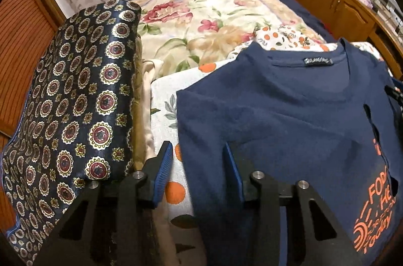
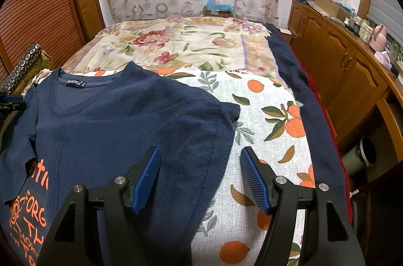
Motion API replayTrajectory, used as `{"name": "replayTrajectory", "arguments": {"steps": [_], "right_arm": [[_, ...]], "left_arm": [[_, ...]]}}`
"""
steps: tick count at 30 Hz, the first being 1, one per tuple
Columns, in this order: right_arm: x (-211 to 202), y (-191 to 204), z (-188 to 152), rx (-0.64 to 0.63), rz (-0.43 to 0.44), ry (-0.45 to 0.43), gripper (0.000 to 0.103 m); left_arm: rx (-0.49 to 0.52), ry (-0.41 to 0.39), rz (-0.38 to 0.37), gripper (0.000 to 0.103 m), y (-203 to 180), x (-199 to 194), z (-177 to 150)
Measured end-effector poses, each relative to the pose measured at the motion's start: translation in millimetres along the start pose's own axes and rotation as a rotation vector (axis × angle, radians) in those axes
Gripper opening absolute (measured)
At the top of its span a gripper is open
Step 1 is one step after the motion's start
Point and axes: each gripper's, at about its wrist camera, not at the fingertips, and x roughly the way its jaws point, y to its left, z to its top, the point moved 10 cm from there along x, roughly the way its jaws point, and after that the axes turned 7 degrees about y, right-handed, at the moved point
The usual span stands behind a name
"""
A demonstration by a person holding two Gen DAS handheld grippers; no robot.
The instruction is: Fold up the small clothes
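Note:
A navy t-shirt [image 1: 289, 120] with orange print lies on an orange-patterned cloth [image 1: 173, 190] on the bed, collar away from me, part of it folded over. My left gripper [image 1: 199, 160] is open and empty, straddling the shirt's left edge low over the cloth. In the right wrist view the shirt [image 2: 121, 125] fills the left half. My right gripper [image 2: 200, 165] is open and empty, straddling the shirt's right side edge below the sleeve. The tip of the other gripper [image 2: 11, 104] shows at the far left.
A folded navy medallion-print cloth [image 1: 75, 114] lies left of the shirt, over beige fabric. A floral bedspread [image 2: 181, 44] covers the far bed. Wooden cabinets [image 2: 340, 69] with clutter run along the right. A slatted wooden door [image 2: 37, 9] stands left. A grey bin [image 2: 362, 155] sits on the floor.

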Motion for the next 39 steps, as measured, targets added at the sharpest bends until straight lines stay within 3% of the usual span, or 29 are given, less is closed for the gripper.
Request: {"name": "replayTrajectory", "arguments": {"steps": [5, 6, 9, 22, 24, 26, 27, 28, 29, 31, 39], "right_arm": [[0, 0, 0, 0.0, -0.001, 0.0, 0.068], [1, 0, 0, 0.0, -0.001, 0.0, 0.068], [1, -1, 0, 0.0, -0.002, 0.001, 0.068], [7, -11, 4, -0.005, 0.005, 0.018, 0.068], [12, -15, 11, -0.004, 0.015, 0.029, 0.059], [14, -18, 17, 0.001, 0.025, 0.033, 0.038], [15, -18, 18, 0.001, 0.035, 0.036, 0.019], [15, -15, 17, 0.003, 0.058, 0.042, 0.009], [15, -12, 16, 0.001, 0.084, 0.051, 0.008], [9, -10, 15, -0.021, 0.05, 0.041, 0.007], [-76, 3, 1, -0.029, 0.078, -0.167, 0.006]], "left_arm": [[-0.016, -0.001, -0.035, 0.041, 2, 3, 3], [-0.014, -0.003, -0.047, 0.036, 1, 2, 1], [-0.02, -0.001, -0.12, 0.005, -3, -2, -4], [-0.01, -0.249, -0.193, 0.003, -17, -87, -2], [0.0, -0.273, -0.205, 0.003, -21, -95, -5], [0.003, -0.289, -0.213, 0.003, -23, -101, -9], [0.002, -0.298, -0.225, 0.003, -24, -105, -12], [0.002, -0.305, -0.233, 0.003, -25, -109, -16], [0.001, -0.31, -0.237, 0.003, -26, -112, -18], [-0.006, -0.327, -0.24, 0.003, -26, -119, -24], [-0.016, -0.42, -0.232, 0.003, -25, -158, -65]]}}
